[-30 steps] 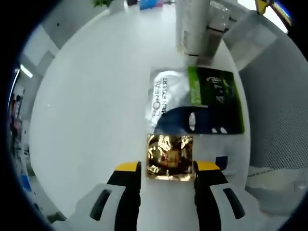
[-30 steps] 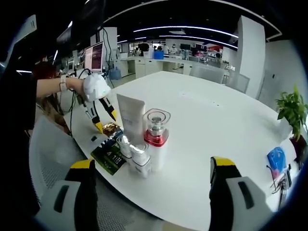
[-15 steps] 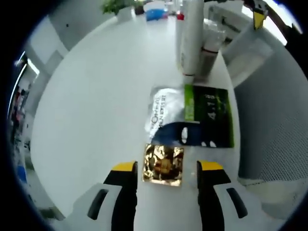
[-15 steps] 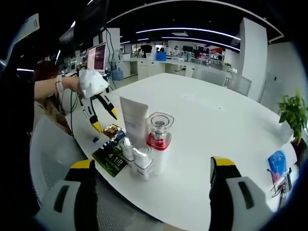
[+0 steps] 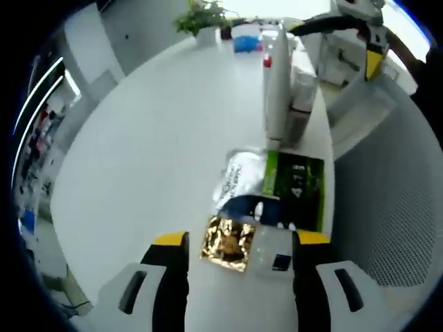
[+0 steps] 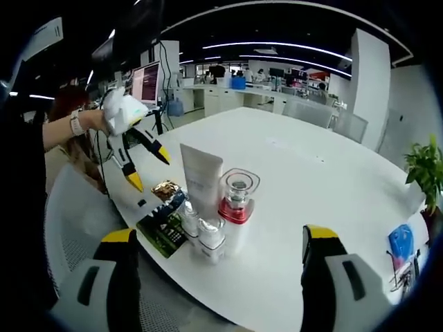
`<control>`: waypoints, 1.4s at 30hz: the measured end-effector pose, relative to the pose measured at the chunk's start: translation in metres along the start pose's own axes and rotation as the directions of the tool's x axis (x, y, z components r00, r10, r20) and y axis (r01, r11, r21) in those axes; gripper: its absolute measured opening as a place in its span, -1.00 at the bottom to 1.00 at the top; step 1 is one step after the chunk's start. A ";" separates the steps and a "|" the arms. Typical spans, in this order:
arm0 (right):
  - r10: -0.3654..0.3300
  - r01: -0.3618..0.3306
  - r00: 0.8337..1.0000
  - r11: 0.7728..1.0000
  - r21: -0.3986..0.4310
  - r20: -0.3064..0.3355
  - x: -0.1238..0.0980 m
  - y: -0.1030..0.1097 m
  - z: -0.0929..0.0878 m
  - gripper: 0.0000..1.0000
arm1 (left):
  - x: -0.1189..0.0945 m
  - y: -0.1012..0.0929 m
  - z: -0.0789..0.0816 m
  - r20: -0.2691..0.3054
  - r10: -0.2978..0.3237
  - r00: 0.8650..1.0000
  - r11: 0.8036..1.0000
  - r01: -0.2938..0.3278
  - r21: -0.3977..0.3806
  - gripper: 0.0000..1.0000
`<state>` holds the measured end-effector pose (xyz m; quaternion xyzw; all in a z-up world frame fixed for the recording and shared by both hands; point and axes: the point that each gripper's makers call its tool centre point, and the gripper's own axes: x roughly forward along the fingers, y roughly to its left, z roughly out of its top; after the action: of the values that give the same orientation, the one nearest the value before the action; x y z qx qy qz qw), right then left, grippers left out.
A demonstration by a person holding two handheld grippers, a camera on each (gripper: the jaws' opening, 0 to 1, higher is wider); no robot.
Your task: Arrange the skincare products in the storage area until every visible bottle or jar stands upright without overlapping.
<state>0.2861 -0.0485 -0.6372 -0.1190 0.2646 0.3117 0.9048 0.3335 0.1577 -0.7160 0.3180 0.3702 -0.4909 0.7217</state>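
Left gripper (image 5: 239, 242): we hover above the gold sachet (image 5: 227, 242), jaws spread, gripping nothing.
Right gripper (image 6: 214, 242): we wait released, clear of the upright white tube (image 6: 200, 176) and red-collared bottle (image 6: 237, 214).

Open-plan office, white meeting table (image 6: 325, 173), desk monitor (image 6: 147, 83), ceiling strip lights (image 6: 277, 47)

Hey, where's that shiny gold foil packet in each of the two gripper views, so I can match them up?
Left gripper view: the gold foil packet lies flat on the white table, low in the picture, between this gripper's two open jaws.
Right gripper view: the packet sits left of centre, below the left gripper.
Shared landmark: the tall white tube, standing just beyond the green-and-black sachet.
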 end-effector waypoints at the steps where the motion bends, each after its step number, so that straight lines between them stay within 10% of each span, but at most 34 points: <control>1: 0.001 -0.001 1.000 1.000 -0.001 0.002 0.000 0.000 0.001 0.99 | -0.002 0.001 0.001 0.010 0.012 1.000 1.000 -0.012 -0.014 0.19; 19: 0.014 -0.013 1.000 1.000 -0.020 0.009 0.001 0.001 0.006 0.99 | -0.042 0.005 0.004 0.127 0.189 0.974 0.965 -0.160 -0.206 0.55; 42: 0.032 -0.032 0.999 0.999 -0.036 -0.008 0.005 0.004 0.005 0.99 | -0.079 -0.013 -0.014 0.219 0.363 0.906 0.845 -0.220 -0.488 0.94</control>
<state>0.2883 -0.0411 -0.6360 -0.1323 0.2643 0.3305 0.8964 0.2991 0.2024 -0.6577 0.1151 0.3057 -0.3172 0.8903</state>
